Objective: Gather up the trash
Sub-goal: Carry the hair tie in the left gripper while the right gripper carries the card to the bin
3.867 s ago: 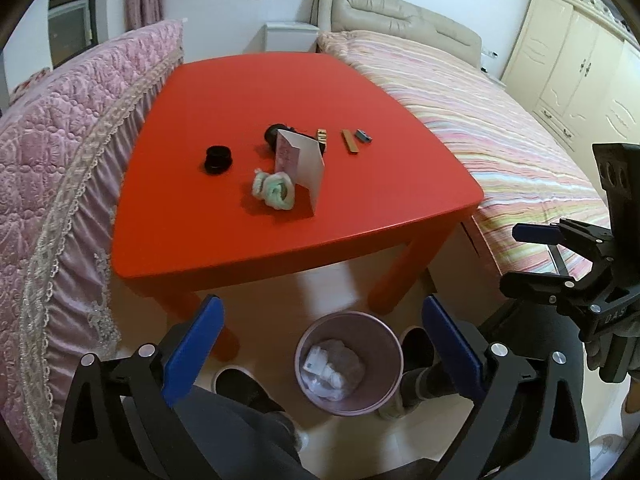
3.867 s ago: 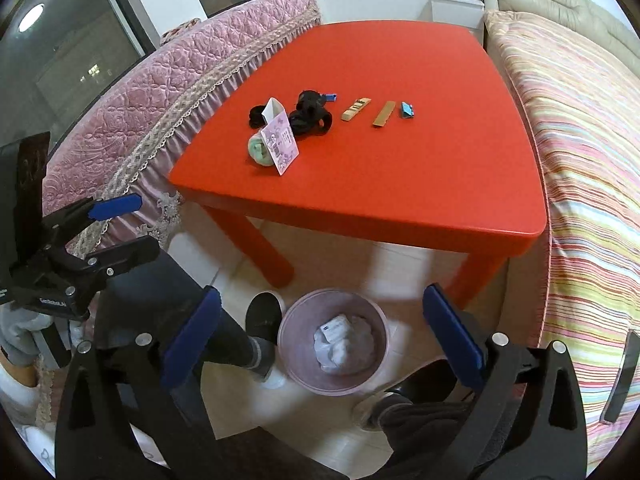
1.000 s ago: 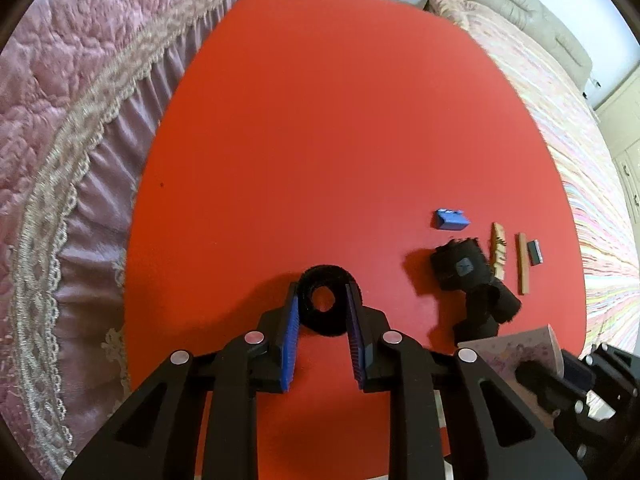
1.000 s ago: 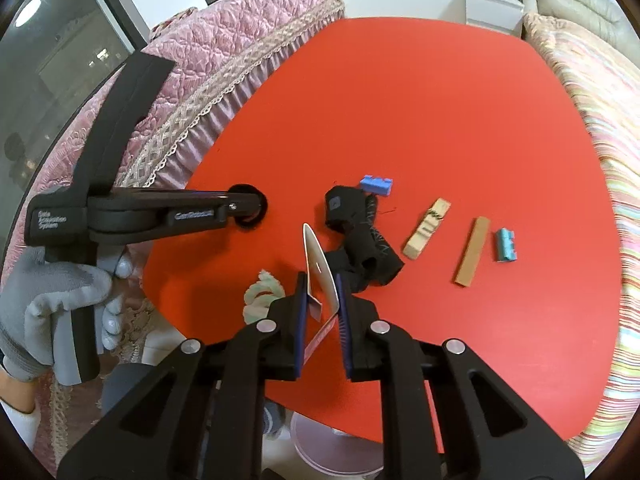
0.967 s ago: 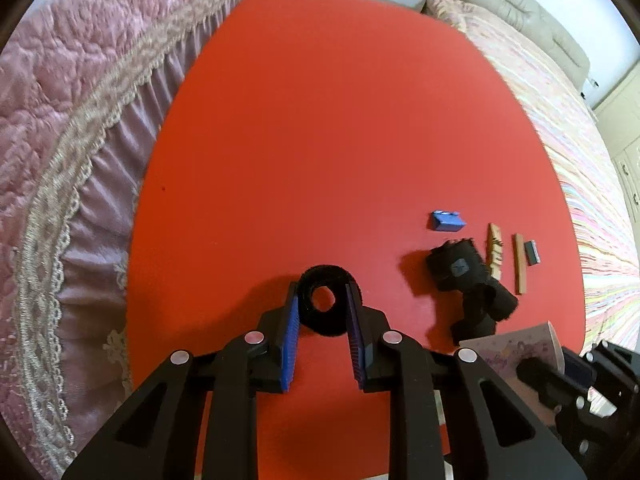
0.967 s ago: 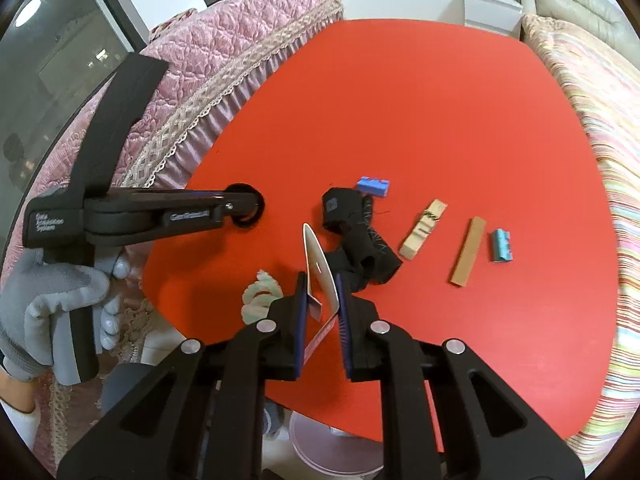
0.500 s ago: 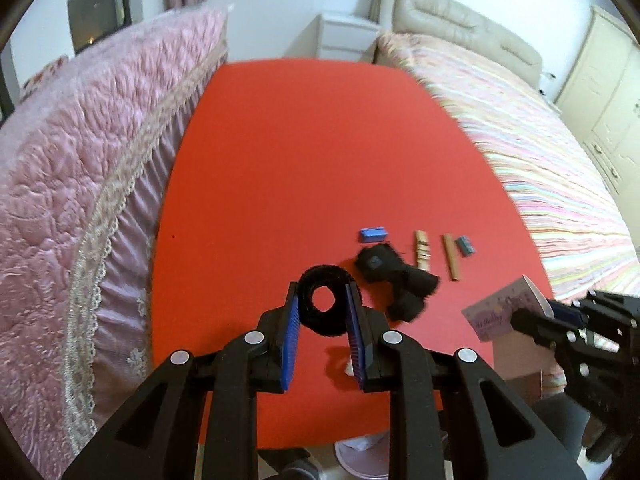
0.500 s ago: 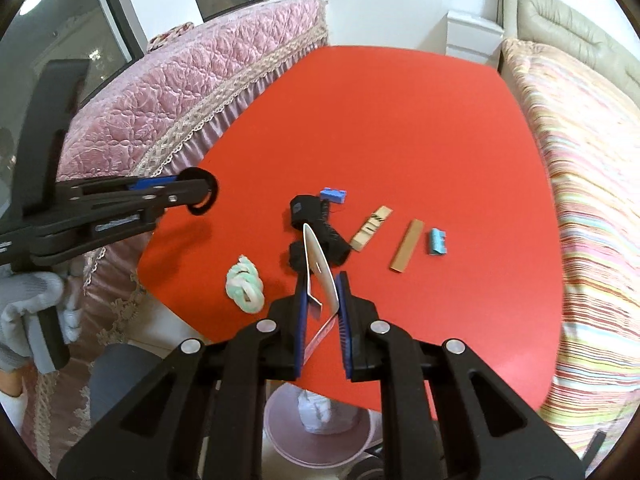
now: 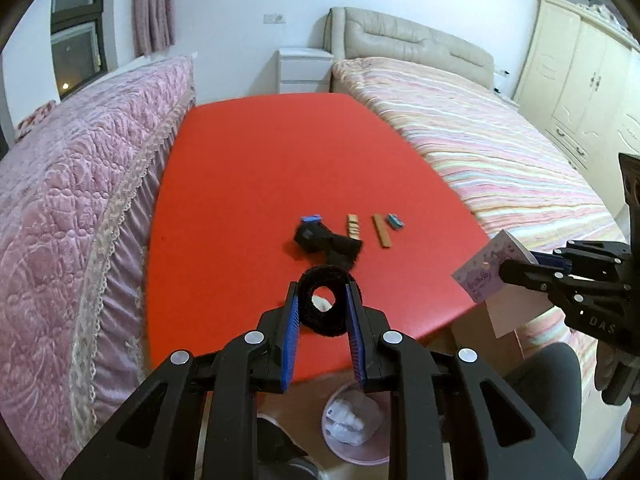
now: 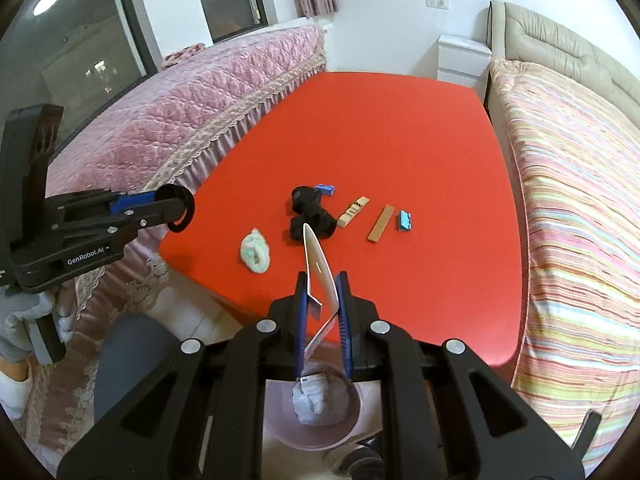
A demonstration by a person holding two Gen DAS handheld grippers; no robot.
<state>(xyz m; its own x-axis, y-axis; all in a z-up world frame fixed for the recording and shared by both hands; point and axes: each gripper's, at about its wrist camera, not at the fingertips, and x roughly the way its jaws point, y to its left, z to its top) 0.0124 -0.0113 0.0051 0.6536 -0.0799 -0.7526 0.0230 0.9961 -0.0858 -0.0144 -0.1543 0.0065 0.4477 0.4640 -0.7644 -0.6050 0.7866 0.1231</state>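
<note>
Reading "GenRobot.AI" is possible on the left claw (image 10: 176,208) at the left of the right wrist view; it is closed on a black ring (image 9: 323,305). The right claw (image 10: 322,312) grips a folded paper card (image 10: 318,276) at lower centre, above a pink bin (image 10: 352,412) holding crumpled white paper (image 10: 314,402) beside the red bench (image 10: 380,128).
</note>
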